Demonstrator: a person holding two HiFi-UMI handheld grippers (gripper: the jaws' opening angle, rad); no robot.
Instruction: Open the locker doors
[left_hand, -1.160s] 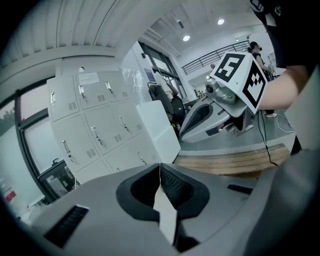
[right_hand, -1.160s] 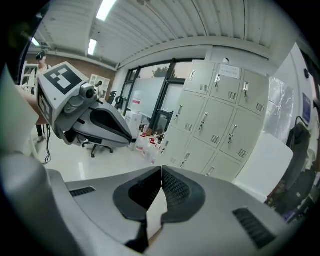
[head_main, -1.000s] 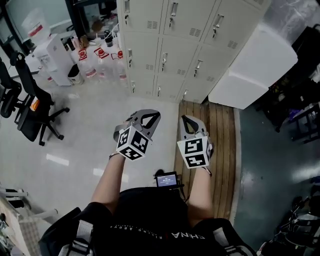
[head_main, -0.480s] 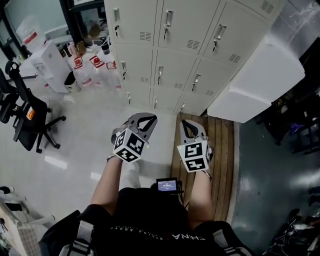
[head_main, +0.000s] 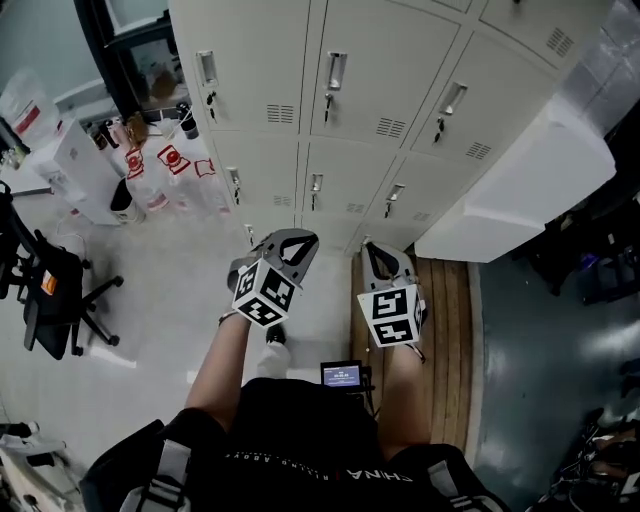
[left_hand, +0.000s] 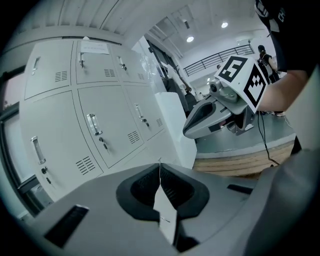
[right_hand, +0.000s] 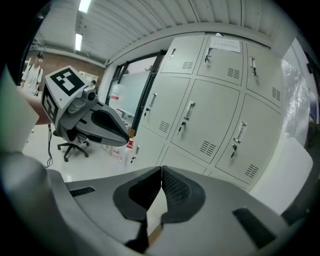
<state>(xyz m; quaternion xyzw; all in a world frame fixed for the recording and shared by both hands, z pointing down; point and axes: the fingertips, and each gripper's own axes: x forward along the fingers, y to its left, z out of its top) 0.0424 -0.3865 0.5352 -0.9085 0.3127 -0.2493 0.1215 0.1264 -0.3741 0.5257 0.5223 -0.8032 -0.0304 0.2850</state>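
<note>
No locker doors (head_main: 340, 100) are opened yet; the left gripper (head_main: 290, 243) and right gripper (head_main: 380, 255) are held closed and empty, near them.

The pale floor (head_main: 170, 270) bears the lockers (head_main: 370, 90), a wooden platform (head_main: 450, 310), an office chair (head_main: 45, 300) and jugs (head_main: 168, 165).

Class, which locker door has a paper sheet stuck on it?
The top row's middle door: a white sheet sits at its upper edge; the others are bare.

Pale beige lockers (head_main: 268, 60), black chair (head_main: 50, 305)
</note>
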